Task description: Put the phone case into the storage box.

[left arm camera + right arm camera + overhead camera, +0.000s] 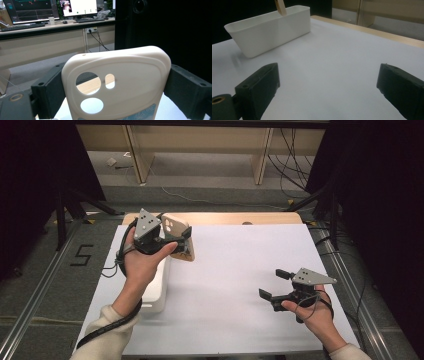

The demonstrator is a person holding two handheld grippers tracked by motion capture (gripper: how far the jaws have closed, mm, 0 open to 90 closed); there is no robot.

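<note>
While the right gripper gapes empty, the left gripper clamps a cream phone case, apparently above the white bin.

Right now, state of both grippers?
Left gripper: closed on the cream phone case, held up above the white bin.
Right gripper: open, nothing between its jaws, over the white table.
</note>
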